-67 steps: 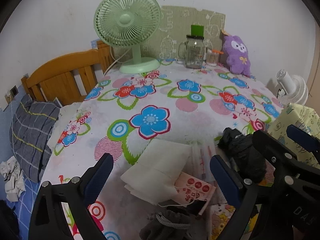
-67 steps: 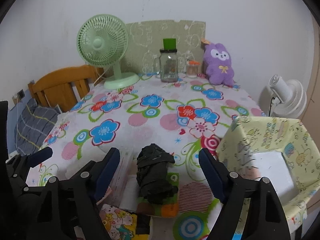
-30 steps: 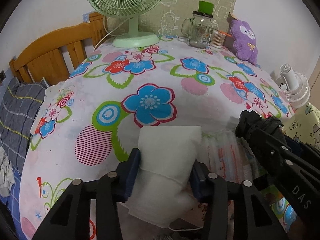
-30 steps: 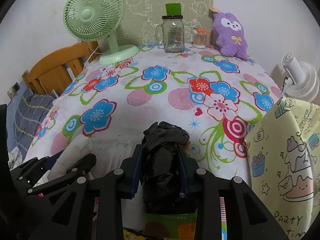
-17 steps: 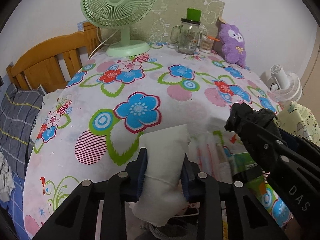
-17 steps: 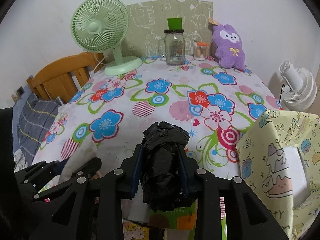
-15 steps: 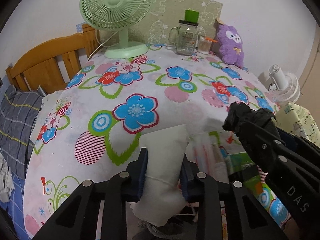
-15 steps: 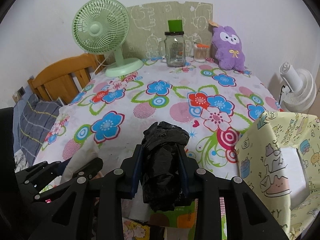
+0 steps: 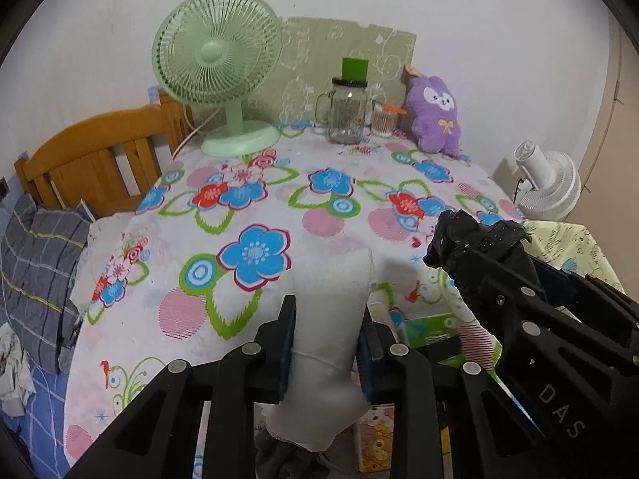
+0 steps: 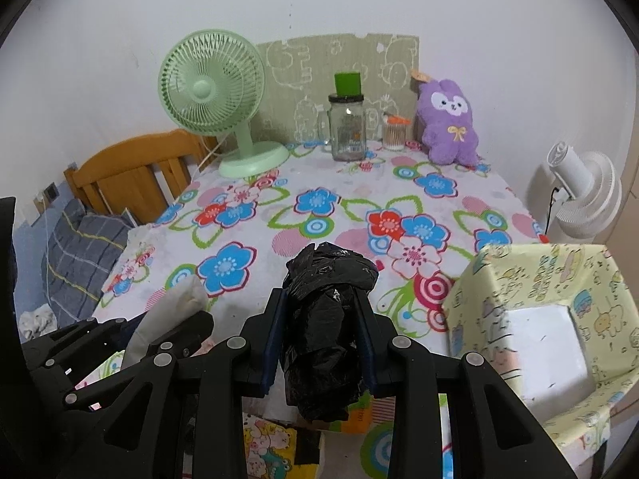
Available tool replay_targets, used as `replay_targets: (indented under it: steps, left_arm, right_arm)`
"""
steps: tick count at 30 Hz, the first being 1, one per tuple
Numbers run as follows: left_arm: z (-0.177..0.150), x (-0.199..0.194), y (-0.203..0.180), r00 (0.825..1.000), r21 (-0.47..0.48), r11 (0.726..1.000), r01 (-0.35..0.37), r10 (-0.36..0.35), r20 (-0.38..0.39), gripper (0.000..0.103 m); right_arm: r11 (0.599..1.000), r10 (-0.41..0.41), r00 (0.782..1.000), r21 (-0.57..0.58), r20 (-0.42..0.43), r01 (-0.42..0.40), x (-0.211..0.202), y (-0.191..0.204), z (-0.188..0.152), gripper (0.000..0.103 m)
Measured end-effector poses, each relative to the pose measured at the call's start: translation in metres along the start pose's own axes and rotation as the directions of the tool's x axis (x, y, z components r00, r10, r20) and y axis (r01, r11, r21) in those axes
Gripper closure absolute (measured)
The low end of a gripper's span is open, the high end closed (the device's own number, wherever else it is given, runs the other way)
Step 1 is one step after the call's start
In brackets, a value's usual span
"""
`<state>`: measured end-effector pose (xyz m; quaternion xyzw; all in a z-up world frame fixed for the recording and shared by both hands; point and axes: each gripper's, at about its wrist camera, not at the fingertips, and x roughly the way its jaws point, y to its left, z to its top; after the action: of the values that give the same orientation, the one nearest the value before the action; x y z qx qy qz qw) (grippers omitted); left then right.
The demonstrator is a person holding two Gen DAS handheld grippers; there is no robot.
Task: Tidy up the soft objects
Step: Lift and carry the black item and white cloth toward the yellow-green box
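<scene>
My left gripper [image 9: 329, 311] is shut on a soft white pack [image 9: 327, 339], squeezed narrow between the blue pads and lifted off the flowered tablecloth [image 9: 319, 207]. A crumpled black plastic bag bundle [image 10: 323, 319] is held above the table's near edge, with my right gripper [image 10: 321, 299] shut on it. Each wrist view shows the other hand: the black bundle [image 9: 475, 239] at the right, the white pack [image 10: 179, 299] at the lower left. An open yellow cartoon-print box [image 10: 539, 319] stands to the right of the table.
At the table's back stand a green fan [image 10: 211, 84], a glass jar [image 10: 347, 127] and a purple plush [image 10: 449, 123]. Several flat packs, among them a green one [image 9: 427, 329], lie at the near edge. A wooden bed frame [image 9: 88, 159] is left, a white fan [image 10: 579, 199] right.
Both grippers closed on their loads and have risen from the near-edge pile, carrying the white pack and the black bundle. The left jaws squeezed the pack narrower over the last second.
</scene>
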<state>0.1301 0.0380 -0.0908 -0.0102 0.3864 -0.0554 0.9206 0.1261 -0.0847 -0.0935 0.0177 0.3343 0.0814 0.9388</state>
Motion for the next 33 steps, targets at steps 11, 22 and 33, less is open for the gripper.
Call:
replay_targets:
  steps: [11,22,33]
  left_arm:
    - [0.008,-0.040,-0.020,0.997,0.017,1.000,-0.009,0.008,0.081,0.077]
    - [0.014,-0.069,-0.047,0.989,0.022,1.000,-0.019,0.015,0.149,0.077]
    - [0.017,-0.073,-0.080,0.985,0.047,0.998,-0.039,0.031,0.169,0.077]
  right_arm:
    - [1.000,-0.006,0.997,0.000,0.076,0.006,-0.046,-0.009,0.008,0.067]
    - [1.000,-0.024,0.991,0.009,0.130,0.023,-0.081,-0.030,0.014,0.067]
    - [0.999,-0.031,0.989,0.024,0.143,0.028,-0.092,-0.060,0.012,0.067]
